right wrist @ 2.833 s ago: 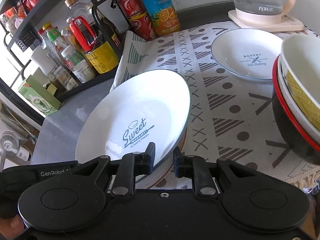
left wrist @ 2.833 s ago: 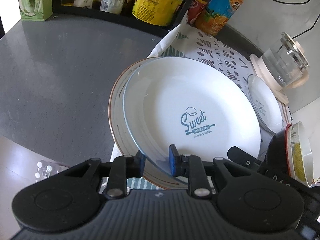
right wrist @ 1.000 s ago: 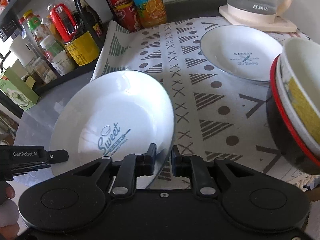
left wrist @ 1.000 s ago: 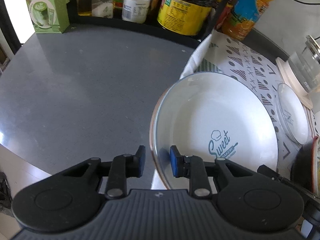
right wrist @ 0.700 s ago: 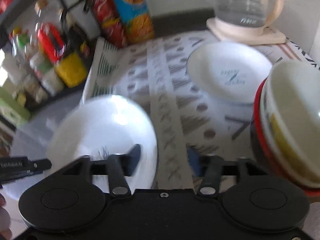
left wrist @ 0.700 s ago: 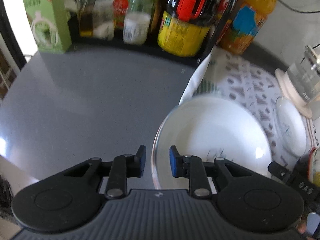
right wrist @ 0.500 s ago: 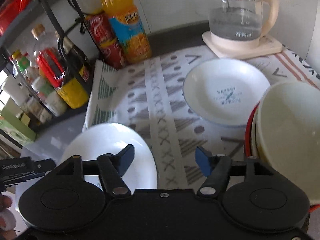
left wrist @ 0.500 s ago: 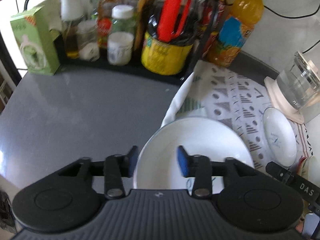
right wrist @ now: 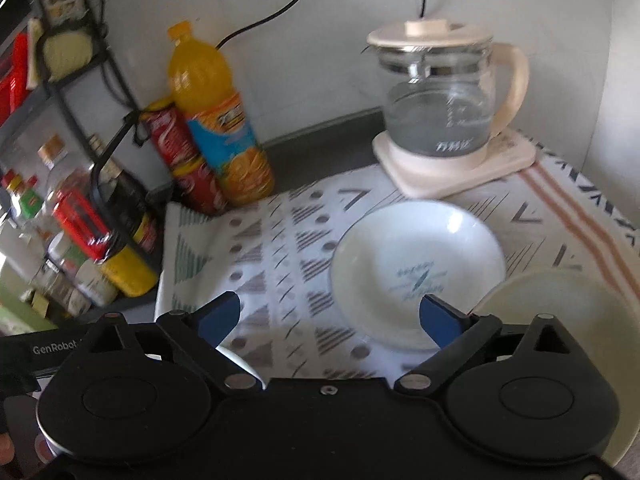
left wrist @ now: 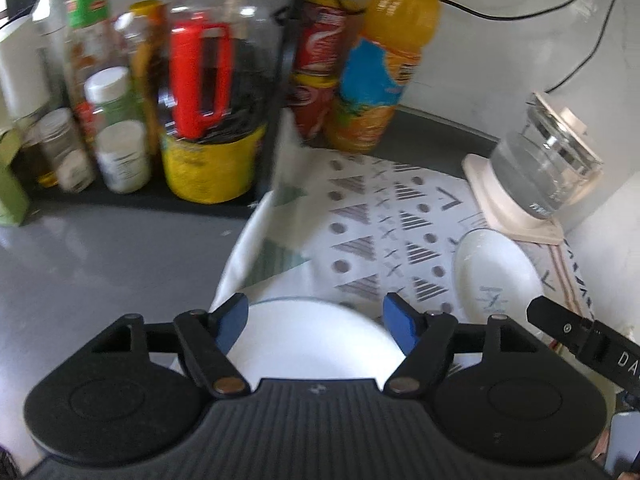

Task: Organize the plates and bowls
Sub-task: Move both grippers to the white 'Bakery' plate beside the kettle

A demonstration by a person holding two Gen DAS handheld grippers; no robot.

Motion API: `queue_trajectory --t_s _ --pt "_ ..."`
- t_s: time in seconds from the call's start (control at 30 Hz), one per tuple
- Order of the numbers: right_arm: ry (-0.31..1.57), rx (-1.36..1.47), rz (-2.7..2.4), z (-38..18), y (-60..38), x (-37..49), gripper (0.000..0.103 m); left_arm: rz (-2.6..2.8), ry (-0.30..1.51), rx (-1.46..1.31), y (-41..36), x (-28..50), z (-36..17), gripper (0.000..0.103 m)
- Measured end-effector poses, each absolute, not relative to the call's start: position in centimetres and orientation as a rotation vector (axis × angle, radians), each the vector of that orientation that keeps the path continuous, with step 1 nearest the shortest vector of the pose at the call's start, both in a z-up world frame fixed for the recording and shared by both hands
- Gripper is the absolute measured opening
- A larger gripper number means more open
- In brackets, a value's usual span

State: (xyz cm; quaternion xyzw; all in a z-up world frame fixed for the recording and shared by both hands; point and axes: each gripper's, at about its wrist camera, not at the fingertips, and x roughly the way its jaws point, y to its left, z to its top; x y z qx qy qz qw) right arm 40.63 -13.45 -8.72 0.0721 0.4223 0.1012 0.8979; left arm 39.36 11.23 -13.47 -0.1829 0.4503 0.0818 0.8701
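1. Patterned cloth (left wrist: 372,216) spread over the grey counter (left wrist: 100,256), reaching its back-right corner.
2. Large white plate (left wrist: 316,340) lying at the cloth's near-left edge, ungripped.
3. Small plate (right wrist: 416,268) resting near the cloth's right edge, before the kettle (right wrist: 444,108).
4. Left gripper (left wrist: 316,318) spread wide, empty, above the large plate.
5. Right gripper (right wrist: 330,316) spread wide, empty.

A glass kettle (right wrist: 440,116) sits on its cream base at the back of the patterned cloth (right wrist: 288,256). An orange drink bottle (right wrist: 218,120) stands beside stacked red cans (right wrist: 188,164) — jars and bottles crowd the black rack (left wrist: 132,120) on the grey desk (left wrist: 100,256).
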Motion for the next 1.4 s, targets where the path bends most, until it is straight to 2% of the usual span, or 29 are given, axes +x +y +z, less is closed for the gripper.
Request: queue_trajectory --t_s 0.43,1.03,1.4 --pt "0.847 0.210 0.030 -8.4 -17.1 44.7 0.097 -0.007 0.967 -0.319 7.7 46.2 -14.3 0.072" --pt "0.928 0.270 -0.061 -10.0 -24.0 48.1 0.097 -0.058 1.037 -0.349 2.3 49.8 -16.8 0.072" --pt "1.072 0.260 0.032 -12.5 -25.8 52.0 0.086 -0.001 1.119 -0.446 0.6 51.1 -19.8 0.068"
